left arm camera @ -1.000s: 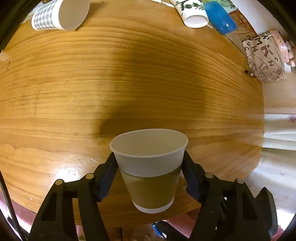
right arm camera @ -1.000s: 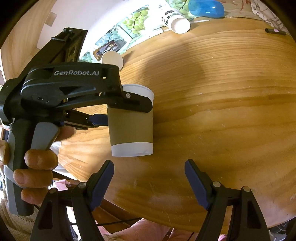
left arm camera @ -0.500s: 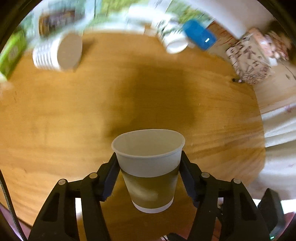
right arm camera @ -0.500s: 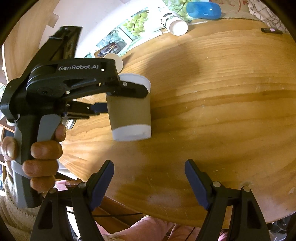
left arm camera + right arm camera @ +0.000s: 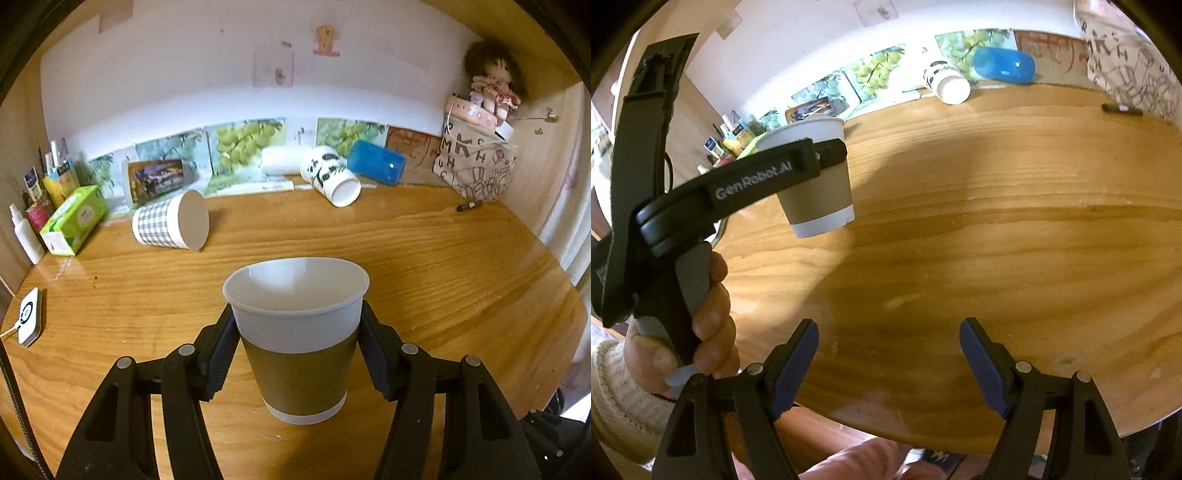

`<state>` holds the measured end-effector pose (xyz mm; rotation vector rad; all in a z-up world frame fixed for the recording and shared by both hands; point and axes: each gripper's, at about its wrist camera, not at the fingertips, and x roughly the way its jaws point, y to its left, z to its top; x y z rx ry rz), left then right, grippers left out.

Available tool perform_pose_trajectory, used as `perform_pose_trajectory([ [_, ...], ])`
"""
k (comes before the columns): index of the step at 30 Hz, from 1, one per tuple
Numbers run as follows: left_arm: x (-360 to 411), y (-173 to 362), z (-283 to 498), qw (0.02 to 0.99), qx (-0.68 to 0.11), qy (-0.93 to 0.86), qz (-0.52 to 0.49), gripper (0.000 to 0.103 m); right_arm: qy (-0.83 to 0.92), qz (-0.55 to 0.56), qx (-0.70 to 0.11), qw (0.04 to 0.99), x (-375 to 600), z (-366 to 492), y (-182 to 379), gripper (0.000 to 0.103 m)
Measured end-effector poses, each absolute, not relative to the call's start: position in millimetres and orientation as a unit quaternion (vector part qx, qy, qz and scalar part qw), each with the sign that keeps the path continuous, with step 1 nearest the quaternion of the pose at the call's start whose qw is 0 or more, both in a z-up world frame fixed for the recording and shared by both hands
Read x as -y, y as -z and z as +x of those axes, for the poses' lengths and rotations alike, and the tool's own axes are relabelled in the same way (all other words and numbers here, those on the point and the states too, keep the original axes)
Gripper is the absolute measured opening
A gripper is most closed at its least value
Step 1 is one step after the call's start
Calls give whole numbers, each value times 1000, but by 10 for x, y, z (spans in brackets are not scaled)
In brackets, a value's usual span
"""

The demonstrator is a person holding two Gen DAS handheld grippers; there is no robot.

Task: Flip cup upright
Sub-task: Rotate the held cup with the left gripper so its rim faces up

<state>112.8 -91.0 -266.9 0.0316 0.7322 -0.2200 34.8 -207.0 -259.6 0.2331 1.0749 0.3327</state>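
A paper cup [image 5: 299, 339] with a white rim band, olive-brown sleeve and white base stands mouth up between the fingers of my left gripper [image 5: 297, 350], which is shut on its sides. In the right wrist view the same cup [image 5: 816, 195] hangs in the left gripper, its base a little above the wooden table [image 5: 997, 240] near the left edge. My right gripper [image 5: 888, 365] is open and empty, low over the table's front edge.
A checked paper cup [image 5: 170, 223], a leaf-print cup [image 5: 330, 177] and a blue cup [image 5: 376, 166] lie on their sides at the back. A green tissue box [image 5: 74, 219], bottles and a white puck [image 5: 29, 315] sit at the left. A printed bag [image 5: 476, 168] stands at the back right.
My left gripper has tilted up and carried the cup away from me and to the left; its camera now faces the back wall. The right gripper has stayed open and nearly still.
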Motion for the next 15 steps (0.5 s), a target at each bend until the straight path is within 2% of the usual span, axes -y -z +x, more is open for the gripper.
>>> perform_pose_trajectory([
  [11, 896, 2798, 997, 937, -336, 93, 3, 65, -152, 106, -496, 848, 2047, 208, 2670, 80],
  [15, 982, 2820, 895, 945, -311, 95, 28, 65, -145, 100, -489, 854, 2082, 156, 2665, 80],
])
